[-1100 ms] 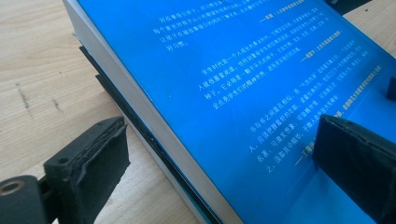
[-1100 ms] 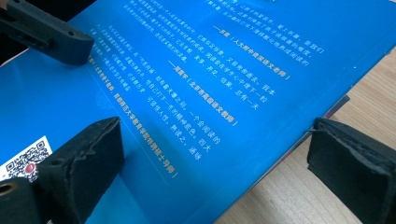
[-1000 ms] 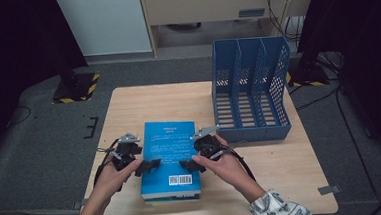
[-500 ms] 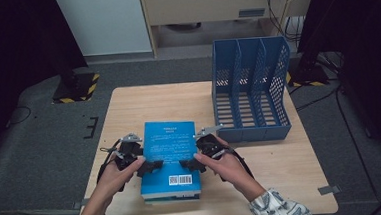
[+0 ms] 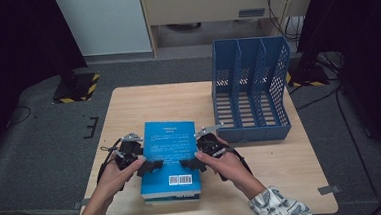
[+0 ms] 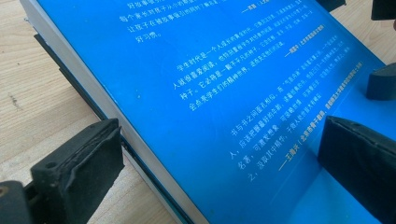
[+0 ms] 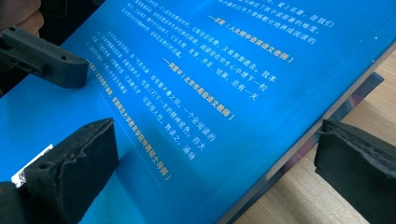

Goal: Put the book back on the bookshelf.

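Blue paperback book (image 5: 170,156) flat on worktop (image 5: 143,105), long axis pointing away; left hand-held gripper (image 5: 149,167) and right hand-held gripper (image 5: 188,163) straddle its side edges, jaws agape, nothing gripped.

Black padded tongs (image 5: 149,166), seemingly floral-patterned right sleeve (image 5: 280,207)

Bright blue book (image 5: 170,154) with white print and barcode; blue mesh file rack (image 5: 250,89); pale wooden table (image 5: 143,105).

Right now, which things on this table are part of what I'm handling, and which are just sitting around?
In the job:
- blue book, flat on the table
- left gripper, open, jaws astride its left edge
- right gripper, open, astride its right edge

Lying about:
- blue file rack, back right, apart from the book
- wooden table
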A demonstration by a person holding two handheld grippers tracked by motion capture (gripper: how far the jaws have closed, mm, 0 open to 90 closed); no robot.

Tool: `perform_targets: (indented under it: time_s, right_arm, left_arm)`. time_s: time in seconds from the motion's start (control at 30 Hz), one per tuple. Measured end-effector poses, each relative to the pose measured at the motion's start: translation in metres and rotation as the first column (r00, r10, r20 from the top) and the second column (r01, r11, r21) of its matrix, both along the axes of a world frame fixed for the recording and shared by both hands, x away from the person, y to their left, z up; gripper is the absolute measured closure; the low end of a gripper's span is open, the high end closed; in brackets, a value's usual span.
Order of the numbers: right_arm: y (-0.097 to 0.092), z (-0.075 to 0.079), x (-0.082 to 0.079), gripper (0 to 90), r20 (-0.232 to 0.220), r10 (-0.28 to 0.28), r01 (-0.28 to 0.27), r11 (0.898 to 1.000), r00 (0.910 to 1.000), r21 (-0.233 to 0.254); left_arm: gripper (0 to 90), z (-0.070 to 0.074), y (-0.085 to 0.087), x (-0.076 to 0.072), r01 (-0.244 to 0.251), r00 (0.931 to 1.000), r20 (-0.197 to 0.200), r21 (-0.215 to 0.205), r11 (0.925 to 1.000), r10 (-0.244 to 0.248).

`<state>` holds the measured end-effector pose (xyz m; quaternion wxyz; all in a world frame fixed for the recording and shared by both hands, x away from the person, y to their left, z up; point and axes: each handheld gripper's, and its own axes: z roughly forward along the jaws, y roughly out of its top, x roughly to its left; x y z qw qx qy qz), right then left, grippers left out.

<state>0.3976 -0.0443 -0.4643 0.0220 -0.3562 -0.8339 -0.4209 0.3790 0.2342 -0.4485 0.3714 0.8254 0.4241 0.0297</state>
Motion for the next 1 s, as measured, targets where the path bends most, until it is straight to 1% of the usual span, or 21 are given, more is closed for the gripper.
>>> perform_targets:
  time_s: [0.3, 0.33, 0.4, 0.43, 0.67, 0.77, 0.8, 0.87, 0.93, 1.0]
  right_arm:
    - [-0.002, -0.003, 0.003, 0.0, -0.018, 0.002, -0.001, 1.000, 0.9998, 0.019]
    - [-0.002, -0.004, 0.004, 0.0, -0.034, 0.001, 0.000, 1.000, 0.9994, 0.028]
    - [-0.003, -0.004, 0.004, 0.0, -0.035, 0.002, -0.001, 1.000, 0.9994, 0.030]
    - [-0.003, -0.005, 0.005, 0.0, -0.046, 0.001, 0.001, 0.999, 0.9989, 0.037]
    - [-0.003, -0.005, 0.006, 0.0, -0.057, 0.003, -0.001, 0.999, 0.9984, 0.038]
    - [-0.003, -0.005, 0.007, 0.0, -0.058, 0.004, -0.002, 0.999, 0.9983, 0.039]
    - [-0.004, -0.006, 0.008, 0.0, -0.070, 0.006, -0.003, 0.999, 0.9975, 0.044]
    - [-0.004, -0.006, 0.009, 0.0, -0.069, 0.009, -0.005, 0.999, 0.9976, 0.048]
    - [-0.005, -0.007, 0.010, 0.0, -0.082, 0.010, -0.005, 0.999, 0.9965, 0.053]
    - [-0.005, -0.008, 0.011, 0.0, -0.087, 0.009, -0.004, 0.998, 0.9962, 0.057]
  left_arm:
    - [0.0, 0.000, 0.000, 0.001, 0.003, 1.0000, -0.001, -0.001, 1.0000, -0.003]
    - [0.0, 0.000, 0.000, 0.002, 0.005, 1.0000, 0.000, -0.002, 1.0000, -0.005]
    - [0.0, 0.000, 0.001, 0.002, 0.007, 1.0000, 0.001, -0.003, 1.0000, -0.007]
    - [0.0, 0.000, 0.001, 0.002, 0.007, 1.0000, 0.000, -0.003, 1.0000, -0.007]
    - [0.0, 0.002, 0.000, 0.005, 0.017, 0.9998, -0.006, 0.011, 0.9998, -0.017]
    - [0.1, 0.002, 0.000, 0.005, 0.014, 0.9999, -0.009, 0.009, 0.9999, -0.014]
    - [0.3, 0.002, 0.000, 0.006, 0.016, 0.9999, -0.007, 0.012, 0.9998, -0.016]
    - [0.3, 0.002, 0.000, 0.006, 0.017, 0.9998, -0.009, 0.014, 0.9998, -0.017]
    - [0.4, 0.002, 0.000, 0.006, 0.019, 0.9998, -0.008, 0.014, 0.9997, -0.019]
    - [0.4, 0.002, 0.000, 0.007, 0.021, 0.9997, -0.009, 0.013, 0.9997, -0.021]
